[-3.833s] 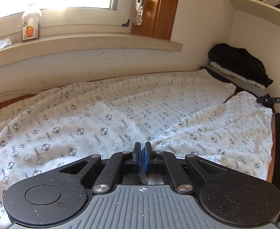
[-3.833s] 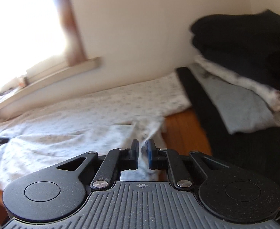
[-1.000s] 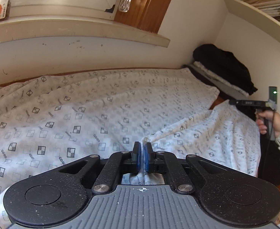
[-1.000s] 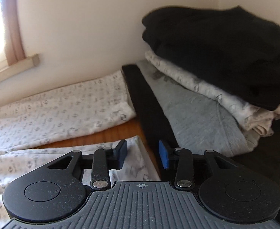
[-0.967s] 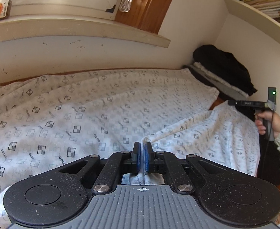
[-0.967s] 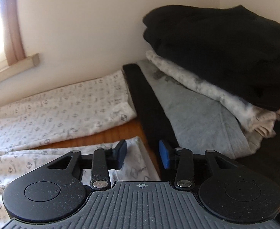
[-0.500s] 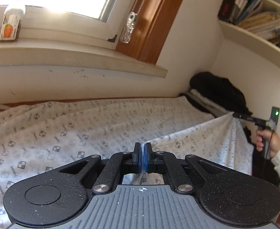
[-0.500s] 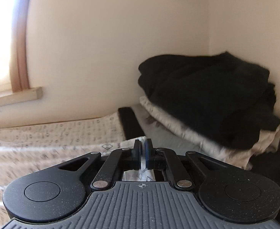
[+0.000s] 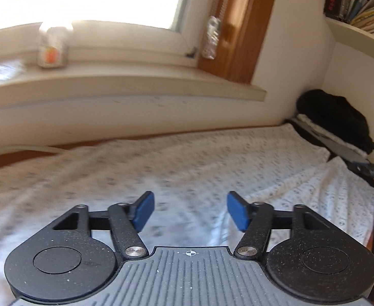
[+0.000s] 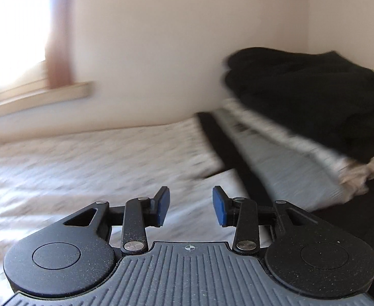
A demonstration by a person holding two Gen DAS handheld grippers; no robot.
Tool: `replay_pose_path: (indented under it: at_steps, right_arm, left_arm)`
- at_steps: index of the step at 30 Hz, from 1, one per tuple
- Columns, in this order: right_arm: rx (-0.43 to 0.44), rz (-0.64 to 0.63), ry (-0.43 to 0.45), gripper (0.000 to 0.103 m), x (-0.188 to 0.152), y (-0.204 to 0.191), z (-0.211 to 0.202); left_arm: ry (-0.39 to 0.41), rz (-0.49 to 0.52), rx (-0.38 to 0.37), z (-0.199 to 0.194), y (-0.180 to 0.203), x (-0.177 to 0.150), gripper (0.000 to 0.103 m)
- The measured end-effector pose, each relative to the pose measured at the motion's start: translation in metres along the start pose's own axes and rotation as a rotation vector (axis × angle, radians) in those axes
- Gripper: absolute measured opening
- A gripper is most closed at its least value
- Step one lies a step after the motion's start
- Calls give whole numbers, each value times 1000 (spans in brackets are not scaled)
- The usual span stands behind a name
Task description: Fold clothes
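With both the left claw (image 9: pixel 190 212) and right claw (image 10: pixel 190 206) opening empty above the patterned cloth (image 9: pixel 212 158), lift clear before regripping the folded edge evenly.

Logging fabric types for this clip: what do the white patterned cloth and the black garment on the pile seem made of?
White patterned cloth: thin woven fabric, probably cotton, matte; it creases softly. Black garment: thicker, likely knit or fleece, matte; it mounds in bulky folds. Blur leaves both uncertain.
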State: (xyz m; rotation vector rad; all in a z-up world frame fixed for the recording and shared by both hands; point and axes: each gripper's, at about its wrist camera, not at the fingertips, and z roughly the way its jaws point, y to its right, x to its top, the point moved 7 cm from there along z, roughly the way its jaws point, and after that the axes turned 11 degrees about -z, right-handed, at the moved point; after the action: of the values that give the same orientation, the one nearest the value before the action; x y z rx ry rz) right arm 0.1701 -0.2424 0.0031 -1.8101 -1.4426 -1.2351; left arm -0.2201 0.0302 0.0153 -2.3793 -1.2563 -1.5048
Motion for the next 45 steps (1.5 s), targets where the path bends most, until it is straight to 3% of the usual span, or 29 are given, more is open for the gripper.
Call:
replay_pose_path:
  at_steps: [6,13,17,21,23,25,26,31,35,37,38,45]
  right_arm:
    - [192,-65,10,40,-4,-88,-6]
    - [378,-196,36,43,7,-203,-19]
    - [485,-257,50,43,15,-261,-28]
    - [589,-337,69,43,27,-316,-49]
    - [631,-386,81,43,33,-339,-58]
    - [674,-427,92,44,37,-358,-67]
    - [696,-446,96,44,39,-366,-71]
    - [798,-537,107,44,39,-410,-87]
    - [867,-602,112,44,32,-441,-100]
    - [889,-628,113,44,29,-452,-107]
    - [896,-644,114,44,27,-456,-110]
    - [970,-746,142,42,23,-495,-135]
  left_arm:
    - [49,0,155,-77,-54,-13,78]
    - [6,41,271,-139,-104,-47,78]
    - [-30,82,297,-145,-113,-63,78]
    - [-100,136,267,-132,-109,-77,73]
    - [-107,142,246,-128,-109,-78,66]
    - [-112,126,230,-126,-111,-75,44]
    - [-113,117,234,-123,-113,-72,40]
    - [-94,145,300,-109,-124,-54,37]
    - [-76,147,352,-106,-129,-44,47]
    - [-47,158,388,-119,-127,-44,65]
    - [-34,159,409,-129,-129,-46,69]
    - [26,128,532,-203,-152,-70,78]
